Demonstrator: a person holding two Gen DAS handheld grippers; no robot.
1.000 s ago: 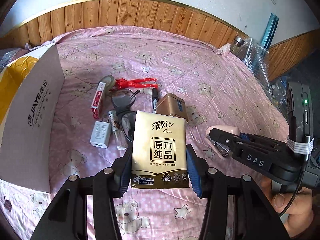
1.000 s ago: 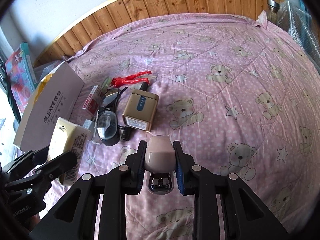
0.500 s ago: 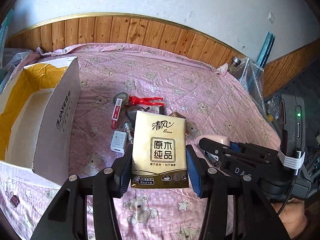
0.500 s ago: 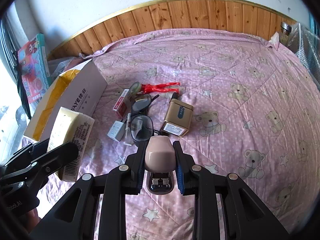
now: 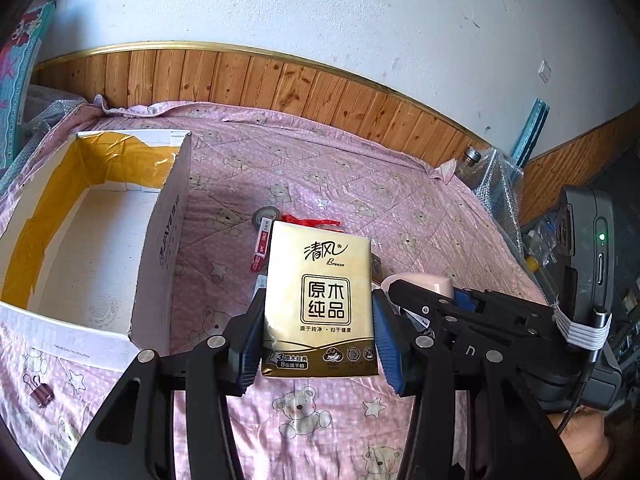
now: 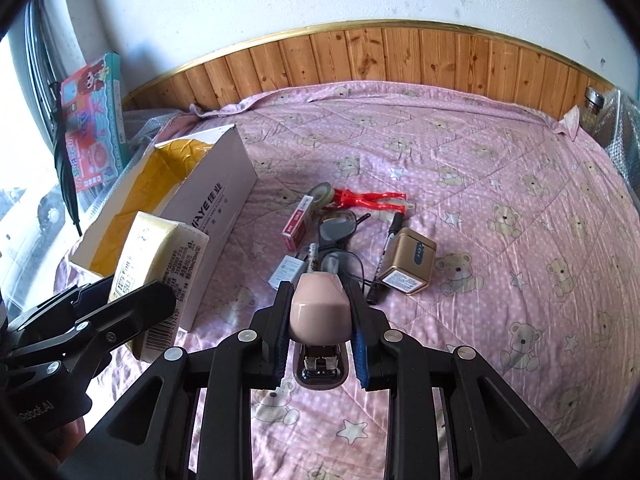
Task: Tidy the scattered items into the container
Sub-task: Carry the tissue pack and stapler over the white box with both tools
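Note:
My left gripper [image 5: 318,340] is shut on a yellow tissue pack [image 5: 320,300], held above the pink quilt to the right of an open white cardboard box [image 5: 168,240]. The tissue pack [image 6: 160,256] also shows in the right wrist view, beside the box [image 6: 216,204]. My right gripper [image 6: 320,344] is shut on a pink stapler [image 6: 320,308], raised over the quilt. The stapler [image 5: 420,286] sits just right of the tissue pack in the left wrist view. Scattered on the quilt lie a gold tin [image 6: 408,266], glasses [image 6: 338,228], a red clip [image 6: 370,200], a red-and-white small box [image 6: 298,222], a tape roll [image 6: 323,192], a marker [image 6: 386,256] and a white charger [image 6: 287,272].
A binder clip [image 5: 38,388] lies on the quilt in front of the box. Wooden panelling [image 6: 400,56] runs behind the bed. A colourful toy box [image 6: 94,120] leans at the far left, and bubble wrap with a jar [image 5: 476,164] sits at the bed's right corner.
Both grippers have risen and pulled back with their loads. The left view has swung so the box's open inside now shows; the scattered items look smaller and farther.

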